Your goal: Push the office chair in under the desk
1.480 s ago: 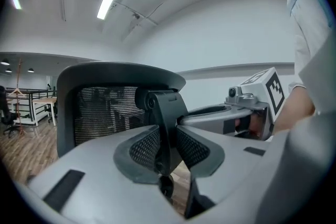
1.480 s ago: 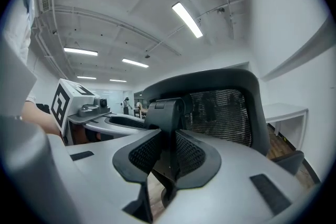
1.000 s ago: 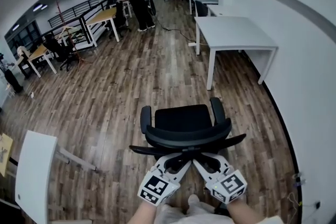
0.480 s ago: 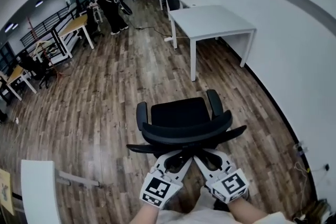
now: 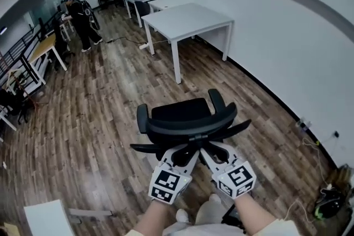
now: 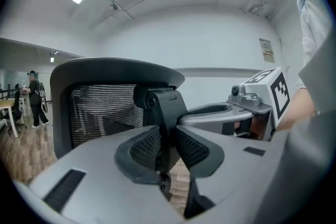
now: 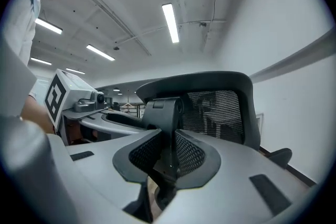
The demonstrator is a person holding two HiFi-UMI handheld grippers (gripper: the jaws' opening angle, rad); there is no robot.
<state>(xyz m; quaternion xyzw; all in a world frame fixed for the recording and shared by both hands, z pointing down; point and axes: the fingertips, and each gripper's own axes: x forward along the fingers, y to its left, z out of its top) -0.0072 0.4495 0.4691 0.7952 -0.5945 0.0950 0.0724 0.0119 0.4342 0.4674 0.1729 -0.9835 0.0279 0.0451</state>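
With my left gripper [image 5: 184, 156] and right gripper [image 5: 212, 153] both clamped on the office chair [image 5: 182, 111] back, I judge the push half done, and next I must roll it straight under the desk [image 5: 185, 18]

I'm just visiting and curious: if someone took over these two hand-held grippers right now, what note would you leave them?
Left gripper: shut on the black plastic back bracket of the black mesh-backed office chair.
Right gripper: shut on the same bracket.
Chair stands on the wood-plank floor, well short of the white rectangular desk.
Done: grip taken. Left: push it under.
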